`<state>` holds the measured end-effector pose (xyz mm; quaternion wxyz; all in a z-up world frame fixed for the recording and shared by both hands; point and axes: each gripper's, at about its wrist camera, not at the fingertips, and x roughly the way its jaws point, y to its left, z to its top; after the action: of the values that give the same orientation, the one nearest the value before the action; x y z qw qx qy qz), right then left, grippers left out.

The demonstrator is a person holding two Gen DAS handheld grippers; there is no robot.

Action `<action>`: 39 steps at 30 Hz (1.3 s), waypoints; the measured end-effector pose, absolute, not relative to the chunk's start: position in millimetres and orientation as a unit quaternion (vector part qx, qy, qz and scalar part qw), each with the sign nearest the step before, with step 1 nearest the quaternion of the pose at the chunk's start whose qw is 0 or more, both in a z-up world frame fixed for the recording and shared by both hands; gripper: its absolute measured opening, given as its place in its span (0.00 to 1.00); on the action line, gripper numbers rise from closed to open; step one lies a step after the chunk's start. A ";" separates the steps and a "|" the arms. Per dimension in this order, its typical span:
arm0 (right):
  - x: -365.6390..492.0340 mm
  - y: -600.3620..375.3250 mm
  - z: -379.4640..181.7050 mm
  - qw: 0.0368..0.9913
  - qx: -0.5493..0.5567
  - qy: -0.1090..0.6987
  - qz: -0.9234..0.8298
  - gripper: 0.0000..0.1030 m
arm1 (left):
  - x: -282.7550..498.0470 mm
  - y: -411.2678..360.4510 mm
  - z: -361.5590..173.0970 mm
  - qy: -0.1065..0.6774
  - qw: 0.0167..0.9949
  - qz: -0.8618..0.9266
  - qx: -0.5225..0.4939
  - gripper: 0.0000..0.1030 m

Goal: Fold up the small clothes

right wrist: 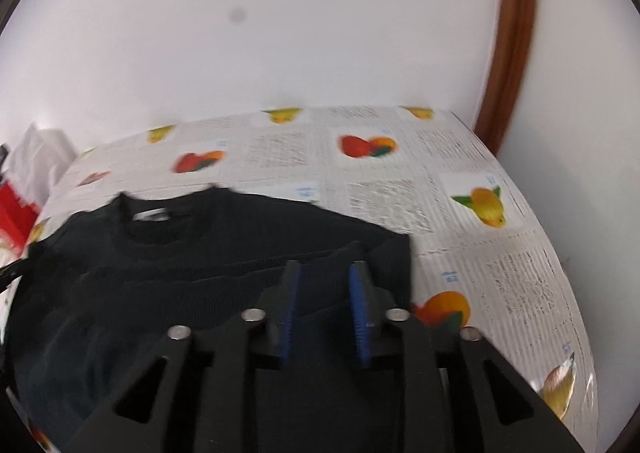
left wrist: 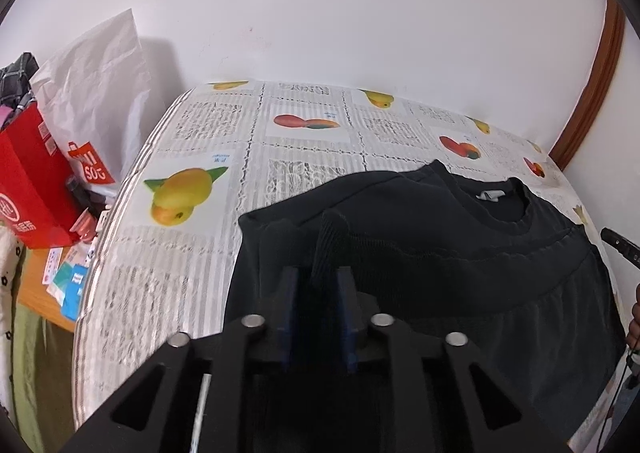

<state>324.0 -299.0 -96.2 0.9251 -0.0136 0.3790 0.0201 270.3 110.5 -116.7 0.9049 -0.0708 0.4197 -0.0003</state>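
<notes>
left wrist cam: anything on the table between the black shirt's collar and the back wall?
Nothing but bare fruit-print tablecloth lies between the shirt collar and the wall. The right wrist view shows the same, though blurred.

Both views are evenly and fairly brightly lit by soft indoor light, and the white wall [left wrist: 340,13] shows almost no texture. A faint shadow falls on the wall behind the white bag [left wrist: 100,81]. The left view is sharp; the right view is smeared by motion blur, so the fruit prints on the tablecloth [right wrist: 460,181] look soft. The black shirt [left wrist: 440,245] is so dark its folds barely show. Fisheye bending curves the table edges and the brown door frame [right wrist: 512,53], with black corners around each picture.
</notes>
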 end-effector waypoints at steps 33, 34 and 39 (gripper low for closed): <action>99.8 22.9 -144.0 0.875 -0.139 0.370 0.280 0.61 | 95.4 234.5 -121.5 0.417 0.895 0.024 -0.159 0.59; 96.1 31.3 -147.1 0.870 -0.148 0.372 0.287 0.61 | 95.2 237.3 -122.2 0.417 0.894 0.022 -0.161 0.59; 81.2 70.2 -166.1 0.855 -0.196 0.372 0.302 0.61 | 96.8 243.8 -129.0 0.417 0.893 0.008 -0.168 0.59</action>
<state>81.2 70.2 -166.1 0.8553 -0.1963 0.3725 0.3021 96.8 243.8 -129.0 0.8930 -0.1683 0.4173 0.0080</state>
